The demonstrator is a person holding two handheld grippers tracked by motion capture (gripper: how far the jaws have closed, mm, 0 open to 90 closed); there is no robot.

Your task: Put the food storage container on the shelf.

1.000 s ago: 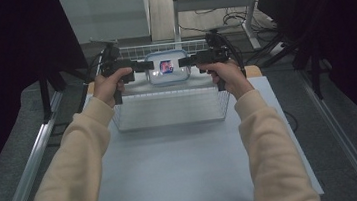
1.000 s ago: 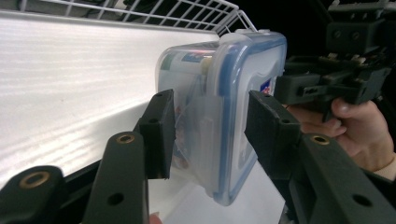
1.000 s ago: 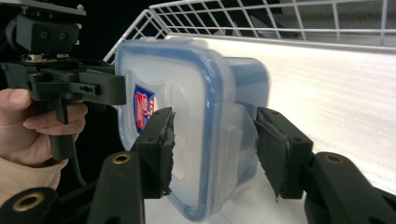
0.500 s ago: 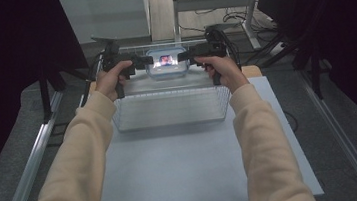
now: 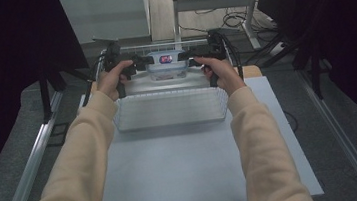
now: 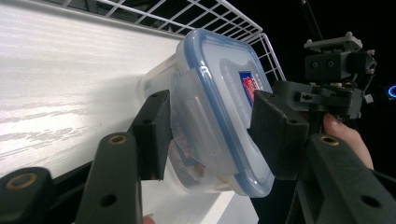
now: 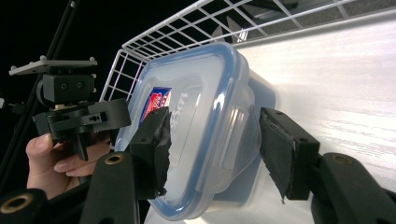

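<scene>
Left claw (image 6: 208,135) has its jaws one on each side of the lidded plastic container (image 6: 219,107), top and bottom, at its side latch; whether they press it I cannot tell. Held between both hands, the container (image 5: 166,65) sits low over a pale surface beyond the clear tray (image 5: 170,109) on the tabletop (image 5: 174,171), with a white wire rack (image 7: 187,32) behind it. Right claw (image 7: 212,149) brackets the opposite latch, its jaws close but seemingly not tight. Uneven pressure could tip the container or spring a latch.
</scene>
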